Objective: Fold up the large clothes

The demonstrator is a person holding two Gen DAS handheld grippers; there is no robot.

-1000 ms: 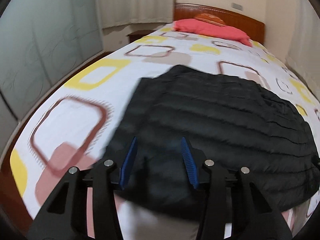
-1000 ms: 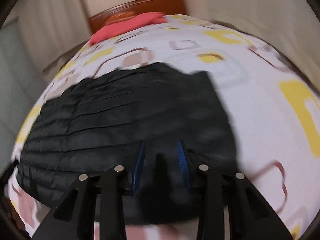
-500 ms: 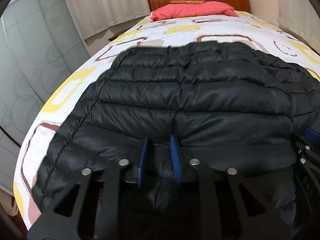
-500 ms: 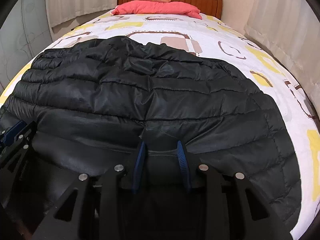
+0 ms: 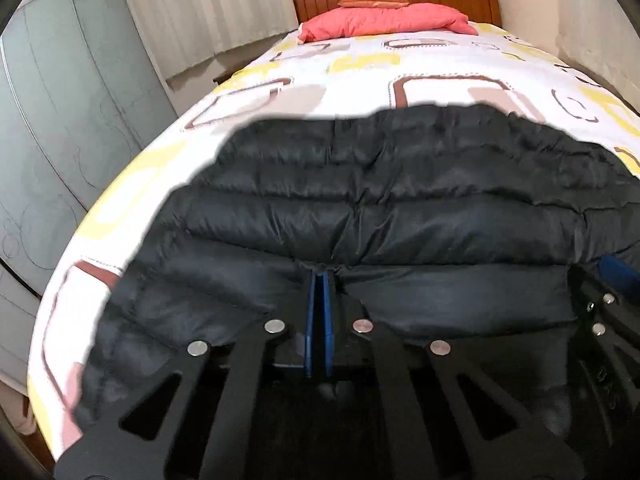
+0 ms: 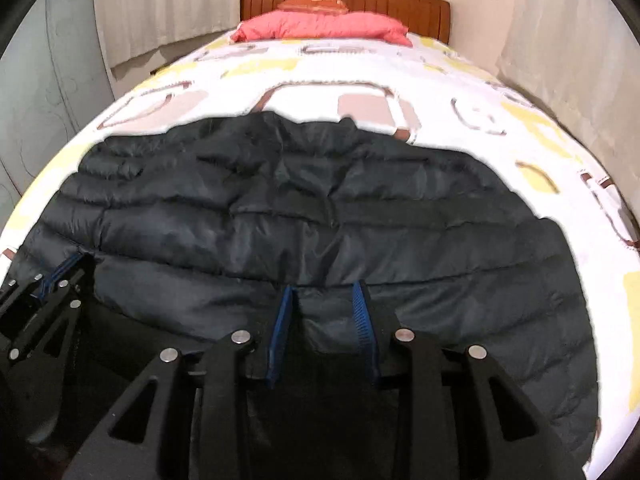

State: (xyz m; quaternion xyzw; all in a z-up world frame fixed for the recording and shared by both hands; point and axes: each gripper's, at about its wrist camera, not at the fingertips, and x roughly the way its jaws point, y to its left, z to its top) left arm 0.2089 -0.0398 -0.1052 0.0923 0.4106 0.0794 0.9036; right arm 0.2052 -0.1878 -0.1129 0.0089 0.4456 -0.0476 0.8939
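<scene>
Black quilted puffer jacket (image 5: 400, 208) lies spread across the near end of the bed (image 5: 352, 80), its horizontal stitched channels running side to side. In the right wrist view the jacket (image 6: 320, 216) covers most of the bed's width, w/ a collar-like bump at its far edge, approx. centre.

Left gripper (image 5: 319, 280): blue pads pressed together, almost no gap, pinching a fold of the jacket's near hem; fabric puckers upward right at the tips. It also shows at the left edge of the right wrist view (image 6: 60, 270), tips against the jacket's edge.

Right gripper (image 6: 322, 290): blue pads stand apart, a wide gap between them, w/ jacket fabric lying in that gap. Whether the pads actually touch the cloth is hard to say; the hem seems to sit between them w/o being squeezed. Its black frame and a bit of blue pad show at the right edge of the left wrist view (image 5: 608, 280).

Bed sheet is white w/ yellow, brown and beige rounded-square shapes. At the far end, a coral-pink pillow (image 6: 320, 26) w/ an orange patterned cushion (image 6: 314, 3) on top, against a wooden headboard (image 6: 400, 0). Pale curtains (image 5: 208, 12) hang at left, frosted-glass wardrobe doors (image 5: 60, 128) beside them.
</scene>
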